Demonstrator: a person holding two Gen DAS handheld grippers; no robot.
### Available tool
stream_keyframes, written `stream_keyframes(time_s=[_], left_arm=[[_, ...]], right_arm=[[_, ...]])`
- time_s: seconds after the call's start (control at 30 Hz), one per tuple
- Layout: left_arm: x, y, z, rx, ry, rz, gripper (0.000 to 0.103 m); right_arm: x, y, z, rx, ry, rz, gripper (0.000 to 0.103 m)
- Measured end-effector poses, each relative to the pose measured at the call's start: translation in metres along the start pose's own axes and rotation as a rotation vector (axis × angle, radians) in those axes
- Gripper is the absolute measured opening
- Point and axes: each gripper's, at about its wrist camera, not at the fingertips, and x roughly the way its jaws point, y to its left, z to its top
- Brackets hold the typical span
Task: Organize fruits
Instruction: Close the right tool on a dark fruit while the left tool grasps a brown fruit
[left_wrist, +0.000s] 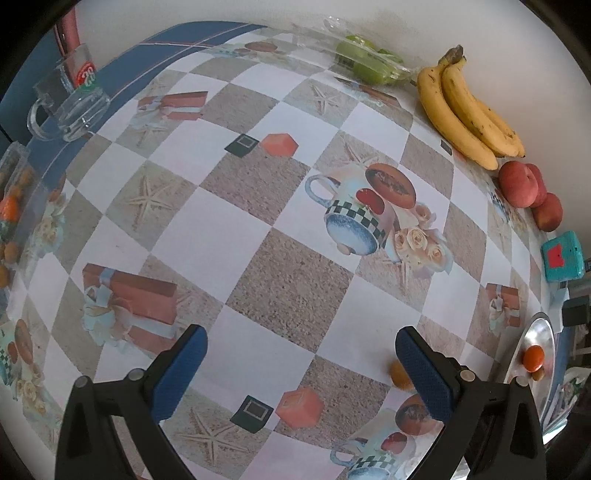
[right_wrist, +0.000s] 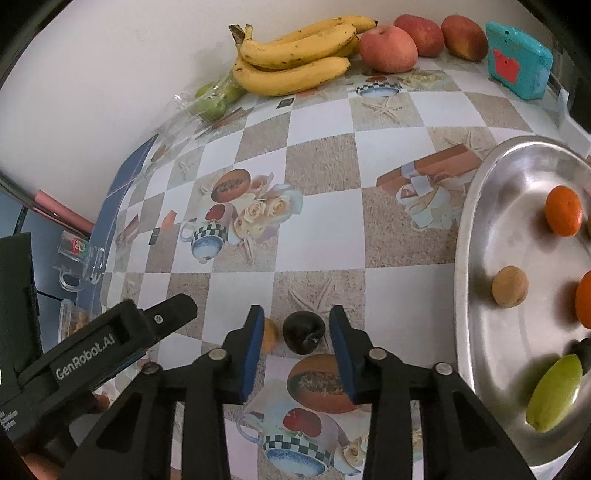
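The right gripper (right_wrist: 297, 332) points steeply down at the table, its blue pads narrowed around a dark round fruit (right_wrist: 303, 332) that sits between them; a thin gap shows on each side, so the pads do not yet press it. A small tan fruit (right_wrist: 269, 336) lies just outside the left pad, at nine o'clock of the dark one. The left gripper (left_wrist: 301, 349) hangs over bare cloth with its jaws spread wide and nothing between them.

The surface is a glossy checked tablecloth (right_wrist: 325, 236) of white and sand-coloured squares, printed with starfish, mugs, roses and gift boxes. At three o'clock of the right gripper stands a steel tray (right_wrist: 476, 206) holding oranges, a tan fruit and a green one. Toward twelve o'clock, along a plain pale wall (right_wrist: 110, 74), lie a bunch of bananas (right_wrist: 295, 55), three red peaches (right_wrist: 388, 48), bagged green fruit (right_wrist: 212, 99) and a turquoise box (right_wrist: 517, 62). At nine o'clock a glass mug (right_wrist: 79, 258) stands on a blue border of the cloth.
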Motion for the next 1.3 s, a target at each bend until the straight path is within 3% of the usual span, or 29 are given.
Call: stream_keyframes(time_s=[0.43, 0.67, 0.87, 1.03, 1.1, 1.3], left_arm=[[0.004, -0.004, 0.0, 0.008, 0.02, -0.014, 0.103], [0.003, -0.005, -0.001, 0.012, 0.024, -0.029, 0.103], [0.002, -0.006, -0.001, 0.018, 0.033, -0.061, 0.103], [0.001, -0.015, -0.003, 0.059, 0.037, -0.081, 0.102], [0.0, -0.021, -0.004, 0.087, 0.033, -0.099, 0.099], [-0.002, -0.045, -0.011, 0.196, 0.025, -0.141, 0.074]], right_arm=[[0.005, -0.01, -0.001, 0.066, 0.014, 0.029, 0.024], [0.0, -0.01, 0.0, 0.07, 0.002, 0.04, 0.023], [-0.015, -0.006, 0.001, 0.036, -0.014, -0.044, 0.023], [-0.031, -0.015, 0.001, 0.063, -0.024, -0.061, 0.023], [-0.038, -0.018, 0.001, 0.074, -0.04, -0.061, 0.023], [-0.066, -0.025, 0.003, 0.09, -0.112, -0.053, 0.023]])
